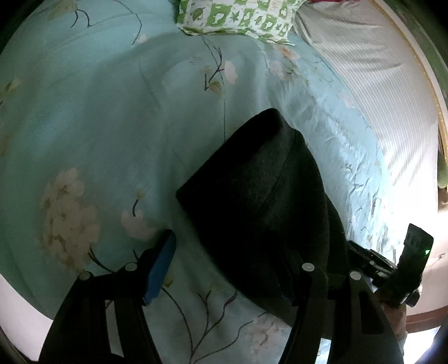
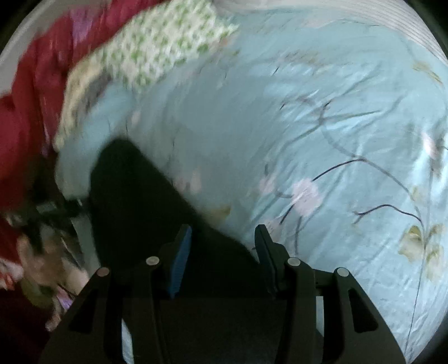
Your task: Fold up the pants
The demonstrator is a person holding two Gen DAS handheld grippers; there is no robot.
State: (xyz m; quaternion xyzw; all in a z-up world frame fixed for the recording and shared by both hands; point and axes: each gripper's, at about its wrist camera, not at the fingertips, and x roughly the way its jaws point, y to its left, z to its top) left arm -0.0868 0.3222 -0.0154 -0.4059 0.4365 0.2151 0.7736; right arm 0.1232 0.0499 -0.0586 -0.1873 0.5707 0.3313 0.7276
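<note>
Pants (image 1: 260,196): dark, folded, lying on floral bedspread (image 1: 112,126), directly ahead of both tools. Left tool (image 1: 224,268): jaws wide apart, pants reaching between them. Right tool (image 2: 224,246): jaws apart, pants between. Green-patterned pillow (image 1: 238,16): far ahead.

Black pants (image 1: 260,196), green-white pillow (image 1: 238,16) — floral aqua bedspread (image 1: 98,126)

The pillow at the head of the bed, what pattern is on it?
The pillow has a green-and-white patchwork of squares with leaf and star shapes, sharpest in the left wrist view.
</note>
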